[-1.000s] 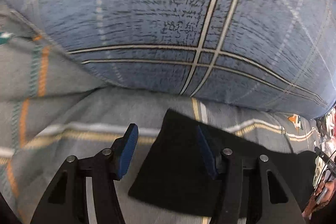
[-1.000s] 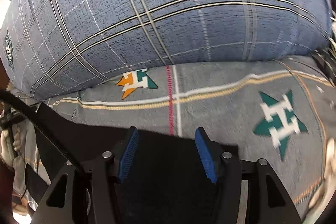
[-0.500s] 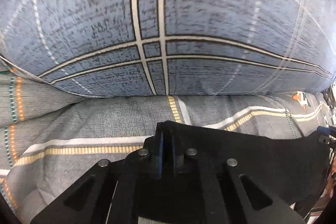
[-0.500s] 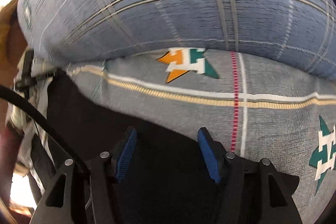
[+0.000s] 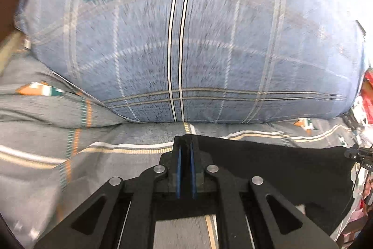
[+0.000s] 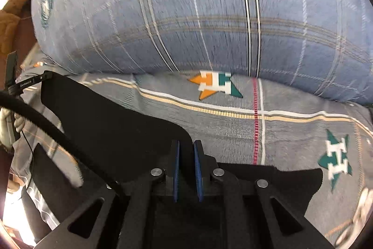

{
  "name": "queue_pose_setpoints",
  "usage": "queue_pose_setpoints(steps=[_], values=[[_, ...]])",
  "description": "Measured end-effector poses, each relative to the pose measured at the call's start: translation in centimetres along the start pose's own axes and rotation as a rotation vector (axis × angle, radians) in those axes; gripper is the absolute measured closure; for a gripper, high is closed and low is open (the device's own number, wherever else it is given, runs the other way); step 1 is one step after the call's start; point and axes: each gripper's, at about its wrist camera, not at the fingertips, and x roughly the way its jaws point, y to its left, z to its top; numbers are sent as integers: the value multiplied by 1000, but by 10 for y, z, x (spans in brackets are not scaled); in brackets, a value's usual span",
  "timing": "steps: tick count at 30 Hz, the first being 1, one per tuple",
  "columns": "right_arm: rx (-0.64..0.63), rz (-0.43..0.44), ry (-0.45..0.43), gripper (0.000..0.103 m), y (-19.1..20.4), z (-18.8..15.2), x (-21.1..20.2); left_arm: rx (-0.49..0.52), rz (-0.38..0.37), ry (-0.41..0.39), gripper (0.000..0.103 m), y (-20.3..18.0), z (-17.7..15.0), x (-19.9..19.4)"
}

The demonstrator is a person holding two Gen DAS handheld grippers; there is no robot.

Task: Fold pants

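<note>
- Pants (image 5: 268, 162): black cloth, lying on the grey striped bedsheet (image 5: 58, 139) in front of a blue plaid pillow (image 5: 209, 39). One edge stretches between the two tools; in the left wrist view it runs off to the right, in the right wrist view the pants (image 6: 112, 123) run off to the left.
- Left tongs (image 5: 185, 151): narrow, blue pads nearly together with a corner of the black cloth pinched between them. A second ago they stand wide over the fabric; half a second ago they are already closed on it.
- Right tongs (image 6: 186, 153): narrow, pads drawn close over an edge of the pants; black fabric fills the gap and spreads below the frame. Half a second ago they stand wide apart, so the closing here is the newest change.
- Reading: both corners now appear gripped, so the grasp stage looks complete and a lift-and-carry for the fold seems the step in hand.
- View shift: more of the pillow shows in both views than a second ago, with motion blur, suggesting the tools are rising.
- Caution: the right grip looks shallow near the cloth's edge; it may slip under tension.
</note>
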Motion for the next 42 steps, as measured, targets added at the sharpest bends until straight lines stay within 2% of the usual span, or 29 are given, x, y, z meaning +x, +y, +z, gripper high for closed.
queue_pose_setpoints(steps=[5,10,14,18,22,25,27,31,32,33,35,39,42], values=[[-27,-25,-78,90,35,-35,-48,24,-10,-91,97,-2,-22,-59],[-27,-16,-99,91,58,-91,-72,18,-54,-163,97,7,-68,-118],[6,-2,-97,95,67,-139,-80,-3,-21,-200,96,16,-117,-150],[82,24,-85,95,63,-186,-80,7,43,-164,95,16,-179,-161],[152,35,-62,93,55,-227,-76,5,82,-100,86,22,-232,-161],[173,-8,-42,92,52,-253,-78,-34,107,-58,85,34,-267,-171],[190,-38,-36,83,50,-263,-86,-88,106,-57,84,46,-280,-181],[154,-37,-82,74,63,-257,-110,-237,84,-82,66,75,-290,-202],[137,-26,-99,68,71,-251,-114,-255,73,-91,64,78,-292,-204],[108,2,-120,61,85,-241,-118,-268,62,-98,60,79,-290,-205],[57,62,-134,59,110,-222,-116,-293,42,-99,58,79,-286,-200],[-113,222,-105,58,188,-179,-86,-331,-52,-66,55,67,-278,-174],[-279,327,-46,56,261,-146,-50,-340,-85,-19,55,58,-277,-150]])
